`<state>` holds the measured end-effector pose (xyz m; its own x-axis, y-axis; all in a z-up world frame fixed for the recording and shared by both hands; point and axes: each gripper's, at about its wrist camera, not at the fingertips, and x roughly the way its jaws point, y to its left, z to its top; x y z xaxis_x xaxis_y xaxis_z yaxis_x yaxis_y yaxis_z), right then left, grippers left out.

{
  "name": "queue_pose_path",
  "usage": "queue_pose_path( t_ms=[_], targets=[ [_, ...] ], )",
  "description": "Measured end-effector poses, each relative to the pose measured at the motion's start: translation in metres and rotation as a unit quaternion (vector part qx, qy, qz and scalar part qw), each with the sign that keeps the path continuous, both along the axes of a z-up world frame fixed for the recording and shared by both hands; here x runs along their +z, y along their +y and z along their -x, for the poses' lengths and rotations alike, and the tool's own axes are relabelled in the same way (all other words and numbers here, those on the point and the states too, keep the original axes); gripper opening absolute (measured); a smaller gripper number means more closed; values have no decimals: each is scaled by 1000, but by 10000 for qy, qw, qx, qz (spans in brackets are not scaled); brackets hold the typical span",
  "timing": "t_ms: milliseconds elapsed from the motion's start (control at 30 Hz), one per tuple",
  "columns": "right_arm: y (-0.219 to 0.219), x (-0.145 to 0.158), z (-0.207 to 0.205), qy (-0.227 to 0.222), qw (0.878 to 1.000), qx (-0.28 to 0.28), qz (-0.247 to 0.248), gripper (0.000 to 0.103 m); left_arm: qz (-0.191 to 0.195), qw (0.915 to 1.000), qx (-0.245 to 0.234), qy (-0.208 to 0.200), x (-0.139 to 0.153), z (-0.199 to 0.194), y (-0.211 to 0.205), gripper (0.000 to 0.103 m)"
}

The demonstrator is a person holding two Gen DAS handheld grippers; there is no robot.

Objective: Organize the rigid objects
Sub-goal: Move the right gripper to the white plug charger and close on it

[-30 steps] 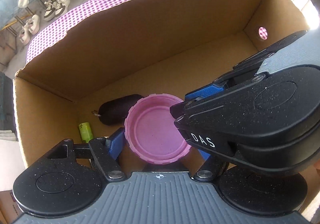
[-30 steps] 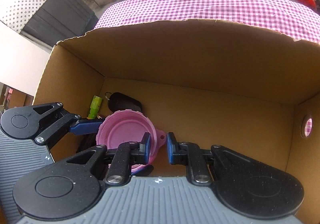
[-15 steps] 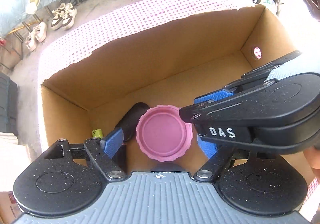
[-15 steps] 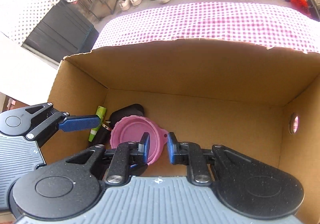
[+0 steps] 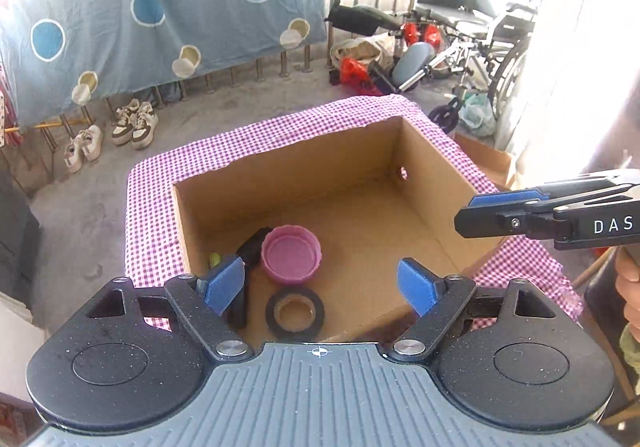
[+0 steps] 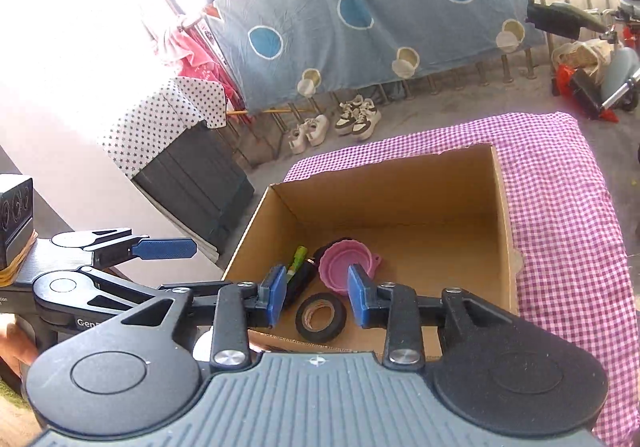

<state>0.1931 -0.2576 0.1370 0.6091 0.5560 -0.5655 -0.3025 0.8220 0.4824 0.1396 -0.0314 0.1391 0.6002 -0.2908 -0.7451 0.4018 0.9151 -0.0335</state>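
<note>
Left wrist view: corrugated cardboard box point(image 5: 436, 183), ribbed round pink lid point(image 5: 291, 254), black tape ring point(image 5: 295, 312).
Left gripper point(image 5: 320, 285): opening, empty.
Right gripper point(image 6: 316, 295): opening, empty.

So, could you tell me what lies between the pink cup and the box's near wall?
A black tape roll lies flat on the floor of the cardboard box, just nearer than the pink cup; both wrist views show it.

Bright daylight, blown-out glare at upper left and right edges. Strong fisheye bending at borders. Brown cardboard box point(image 5: 304, 183) interior shadowed, focus sharp.
</note>
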Motion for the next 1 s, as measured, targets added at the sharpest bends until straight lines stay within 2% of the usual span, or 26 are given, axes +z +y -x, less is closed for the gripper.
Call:
queue_pose_path(
  t_ms=[133, 267, 367, 600, 800, 1000],
  targets=[
    [-5, -14, 53, -148, 9993, -270, -232, 41, 178, 9997, -91, -150, -18, 20, -10, 85],
    [-9, -42, 85, 81, 9972, -474, -572, 41, 217, 9996, -99, -125, -45, 46, -15, 85],
    [-9, -64, 96, 249, 9958, -609, -638, 41, 225, 9995, -117, -188, -66, 59, -22, 85],
    [-20, -97, 98, 487, 9934, -903, -514, 40, 157, 9993, -144, -318, -111, 80, -48, 83],
    [-19, -114, 84, 562, 9932, -853, -562, 33, -156, 9975, -268, -631, -136, 82, -70, 75],
    [-18, -127, 57, 705, 9932, -756, -539, 27, -404, 9971, -285, -585, -154, 69, -82, 67]
  ],
)
